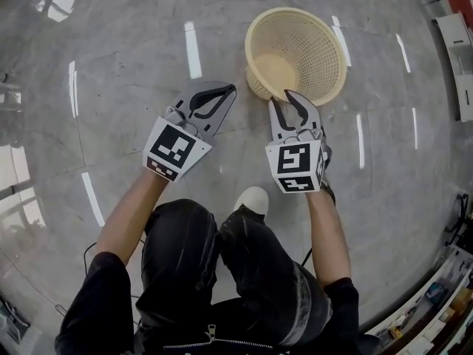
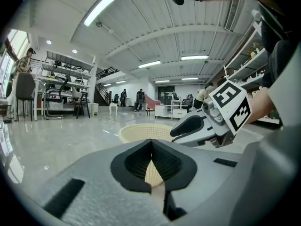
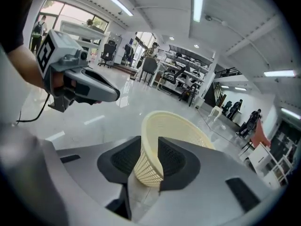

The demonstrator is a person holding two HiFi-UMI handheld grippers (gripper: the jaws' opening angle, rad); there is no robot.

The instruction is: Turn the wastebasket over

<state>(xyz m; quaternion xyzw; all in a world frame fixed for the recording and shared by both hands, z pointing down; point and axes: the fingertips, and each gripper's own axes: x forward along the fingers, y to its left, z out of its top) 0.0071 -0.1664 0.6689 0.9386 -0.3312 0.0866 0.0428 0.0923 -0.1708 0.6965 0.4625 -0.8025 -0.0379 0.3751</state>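
Left gripper (image 1: 230, 89): jaws together on nothing; its tips point toward the basket but stop short of it, off to its left.
Right gripper (image 1: 282, 97): jaws apart, tips at the basket's near side; in its own view the latticed wall fills the gap between the pads.
Wastebasket (image 1: 318, 58): upright, mouth up, on the glossy floor (image 1: 111, 87), just ahead of the right gripper.
Handling: probably light, thin moulded plastic. The open lattice likely flexes under a pinch, and the rolled rim looks stiffer. Nothing shows inside, so it should tip easily, though it may skate on the polished floor.
Where to hold: the near rim, one jaw inside and one outside. The closed left gripper could steady the flank.
Hard to tell: whether the right pads already touch the wall. The underside and the far outer wall are hidden.
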